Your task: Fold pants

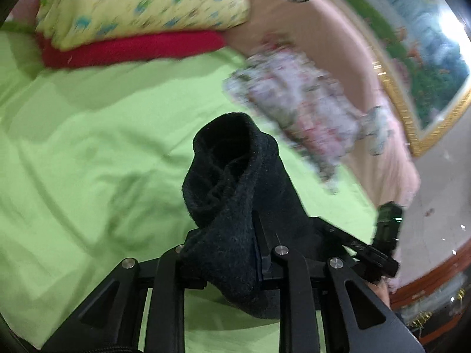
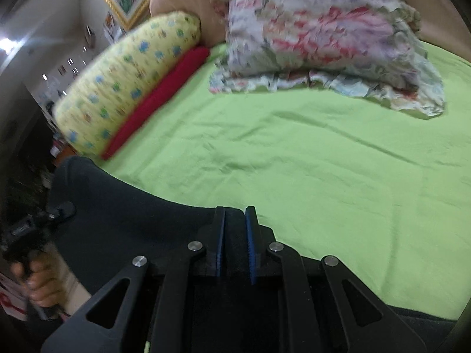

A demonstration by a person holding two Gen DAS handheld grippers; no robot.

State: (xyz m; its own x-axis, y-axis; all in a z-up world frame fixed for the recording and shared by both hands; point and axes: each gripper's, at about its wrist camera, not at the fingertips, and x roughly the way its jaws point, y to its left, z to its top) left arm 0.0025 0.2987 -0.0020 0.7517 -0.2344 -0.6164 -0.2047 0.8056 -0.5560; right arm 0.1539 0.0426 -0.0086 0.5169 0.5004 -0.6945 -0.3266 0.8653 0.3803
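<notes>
Both grippers, left (image 1: 235, 235) & right (image 2: 235, 235), clamped on black pants (image 1: 229, 182), lifted above green sheet (image 2: 294, 153).

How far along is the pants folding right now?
Done: both tools have taken hold of the black pants. In hand: the left tool and right tool each pinch bunched cloth above the green sheet. Left: no flat fold shows yet.

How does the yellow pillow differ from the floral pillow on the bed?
The yellow pillow is pale yellow with small blue and green spots; the floral pillow carries large pink and red flowers on grey-white. The yellow pillow rests on a red cloth; the floral pillow lies directly on the green sheet. The floral pillow has a frilled edge, the yellow one none. Both sit at the bed's far end.
</notes>
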